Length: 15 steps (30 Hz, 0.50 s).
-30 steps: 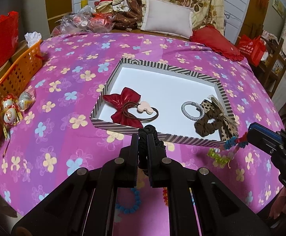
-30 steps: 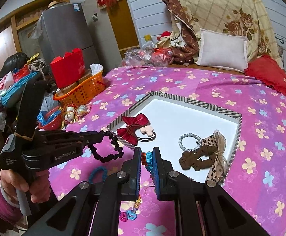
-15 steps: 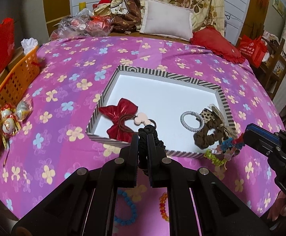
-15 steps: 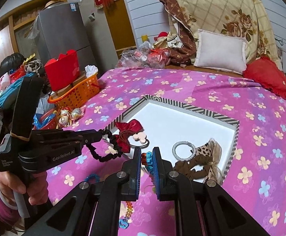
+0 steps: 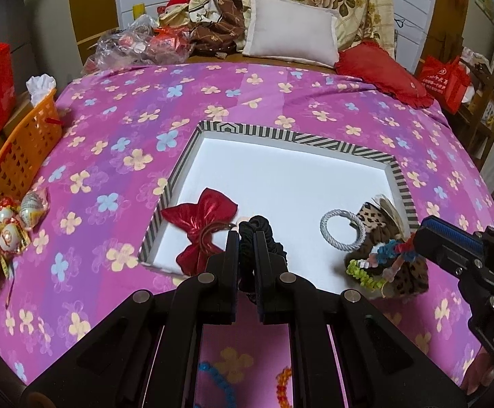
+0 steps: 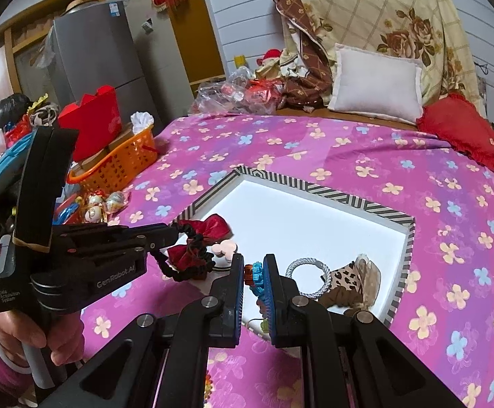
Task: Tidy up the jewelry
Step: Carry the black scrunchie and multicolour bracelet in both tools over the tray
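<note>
— So, left gripper [image 5: 246, 238] clamped on black scrunchie [image 5: 258, 234], right gripper [image 6: 254, 272] clamped on beaded bracelet [image 6: 256, 277]?
— Yes; both hanging over striped tray's [image 5: 301, 139] near end. Probably carrying step; next, lowering and letting go.
— Already inside?
— One red bow [image 5: 201, 219], one silver ring [image 5: 342, 229], one leopard scrunchie [image 5: 379, 234].

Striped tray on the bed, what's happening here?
A person holds a gripper in each hand over the striped tray. The left gripper is shut on a black scrunchie, the right gripper on a colourful bead bracelet. A red bow, a grey hair tie and a leopard scrunchie already lie in the tray.
</note>
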Motion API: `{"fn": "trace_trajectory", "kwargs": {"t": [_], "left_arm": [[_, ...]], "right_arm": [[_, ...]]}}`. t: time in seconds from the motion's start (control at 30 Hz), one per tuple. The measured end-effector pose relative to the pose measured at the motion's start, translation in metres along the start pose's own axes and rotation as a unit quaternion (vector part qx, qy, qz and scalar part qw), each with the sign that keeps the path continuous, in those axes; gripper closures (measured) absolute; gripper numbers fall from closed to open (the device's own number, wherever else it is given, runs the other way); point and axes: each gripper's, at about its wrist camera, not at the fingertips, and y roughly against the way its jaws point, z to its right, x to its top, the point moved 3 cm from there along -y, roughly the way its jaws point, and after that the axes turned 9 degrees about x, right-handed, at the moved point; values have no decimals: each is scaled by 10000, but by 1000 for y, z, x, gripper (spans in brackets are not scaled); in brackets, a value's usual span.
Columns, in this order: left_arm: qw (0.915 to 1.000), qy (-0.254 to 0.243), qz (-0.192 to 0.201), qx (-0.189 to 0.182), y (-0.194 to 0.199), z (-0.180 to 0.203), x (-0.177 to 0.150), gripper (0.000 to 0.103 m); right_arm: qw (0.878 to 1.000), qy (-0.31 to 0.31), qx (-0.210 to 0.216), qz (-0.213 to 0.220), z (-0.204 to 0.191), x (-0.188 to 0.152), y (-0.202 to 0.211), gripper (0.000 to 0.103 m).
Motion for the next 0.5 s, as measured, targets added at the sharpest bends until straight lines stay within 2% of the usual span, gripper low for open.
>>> {"fn": "trace_trajectory", "kwargs": {"t": [0.5], "left_arm": [[9997, 70, -212, 105, -40, 4, 15, 97]], "right_arm": [[9998, -110, 79, -163, 11, 2, -29, 92]]}}
